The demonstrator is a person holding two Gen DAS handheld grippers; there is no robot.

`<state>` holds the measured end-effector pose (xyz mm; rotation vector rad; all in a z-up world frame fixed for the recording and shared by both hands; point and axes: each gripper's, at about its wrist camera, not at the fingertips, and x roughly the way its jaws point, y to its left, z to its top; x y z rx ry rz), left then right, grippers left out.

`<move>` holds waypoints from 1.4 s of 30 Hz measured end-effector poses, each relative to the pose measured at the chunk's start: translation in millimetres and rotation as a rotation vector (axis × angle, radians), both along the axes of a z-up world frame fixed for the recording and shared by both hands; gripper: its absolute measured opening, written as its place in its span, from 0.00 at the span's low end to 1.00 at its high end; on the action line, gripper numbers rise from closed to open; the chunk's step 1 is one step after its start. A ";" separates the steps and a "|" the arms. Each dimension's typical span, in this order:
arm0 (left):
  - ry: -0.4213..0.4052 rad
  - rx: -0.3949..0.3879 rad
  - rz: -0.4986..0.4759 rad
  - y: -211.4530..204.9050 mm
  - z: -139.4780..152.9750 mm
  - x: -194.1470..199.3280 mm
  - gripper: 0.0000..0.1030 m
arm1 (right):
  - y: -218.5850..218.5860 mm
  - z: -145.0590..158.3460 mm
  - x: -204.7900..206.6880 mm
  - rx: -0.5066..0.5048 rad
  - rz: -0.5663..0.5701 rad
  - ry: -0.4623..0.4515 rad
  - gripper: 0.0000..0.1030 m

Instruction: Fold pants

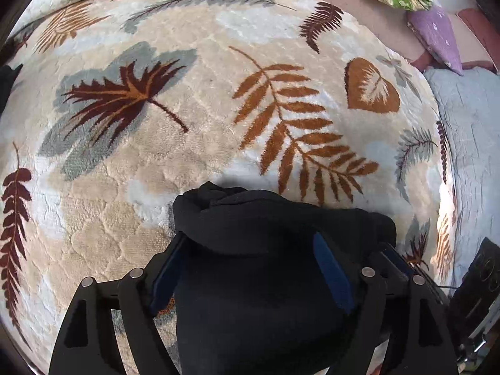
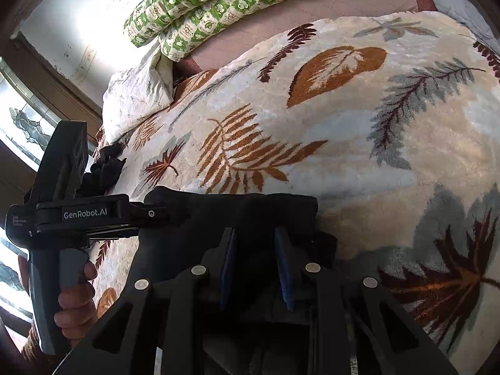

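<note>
While the black pants (image 1: 250, 268) lie bunched on the leaf-patterned blanket (image 1: 193, 143), the left gripper (image 1: 253, 268) straddles the bundle with its two blue pads spread wide, cloth between them but not squeezed, probably to free the fold it laid down. In the right wrist view a hand (image 2: 75, 303) holds that gripper's handle at the left edge. Farther right, the right gripper (image 2: 256, 265) has its pads drawn close, though whether they pinch the dark cloth I cannot tell. Two grippers, one pair of pants, one green-checked cushion (image 2: 218, 3) beyond.
</note>
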<state>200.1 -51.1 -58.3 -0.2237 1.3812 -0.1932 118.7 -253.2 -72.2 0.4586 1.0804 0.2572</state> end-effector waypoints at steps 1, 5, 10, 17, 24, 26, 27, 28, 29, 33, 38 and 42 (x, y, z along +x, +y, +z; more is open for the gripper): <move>-0.007 0.000 0.001 0.0 1.3 -1.7 0.78 | -0.1 0.1 0.0 0.002 0.000 0.000 0.24; -0.002 -0.083 0.026 18.6 21.3 -12.5 0.64 | -14.1 12.4 -2.2 0.124 -0.042 0.015 0.28; -0.026 -0.107 0.035 47.4 44.8 -39.6 0.65 | -31.2 34.3 -27.9 0.177 -0.071 0.008 0.43; 0.012 -0.131 0.012 42.5 39.0 -76.0 0.66 | -13.8 46.6 -48.6 0.190 -0.030 -0.065 0.43; 0.049 -0.050 -0.024 35.2 9.6 -87.0 0.73 | 5.0 9.6 -50.1 0.006 0.027 0.022 0.29; 0.067 -0.095 0.006 43.0 5.8 -85.5 0.73 | -0.1 9.0 -50.3 -0.009 0.022 0.031 0.26; 0.072 -0.111 0.016 46.2 8.3 -84.3 0.71 | -3.3 9.7 -49.1 0.012 0.015 0.039 0.26; 0.076 -0.126 0.025 49.6 11.5 -84.3 0.69 | -7.5 11.9 -49.5 0.045 0.002 0.039 0.29; 0.071 -0.142 0.031 54.3 16.3 -85.0 0.67 | -13.6 16.1 -51.1 0.097 -0.014 0.029 0.29; 0.002 -0.149 0.026 69.8 41.6 -84.9 0.69 | -44.3 34.1 -58.6 0.242 -0.111 -0.018 0.50; -0.060 -0.069 0.005 70.8 53.6 -79.3 0.78 | -50.5 32.6 -56.4 0.224 -0.124 0.014 0.59; -0.062 0.014 -0.018 55.3 47.3 -78.9 0.78 | -50.5 22.1 -54.2 0.224 -0.134 0.052 0.61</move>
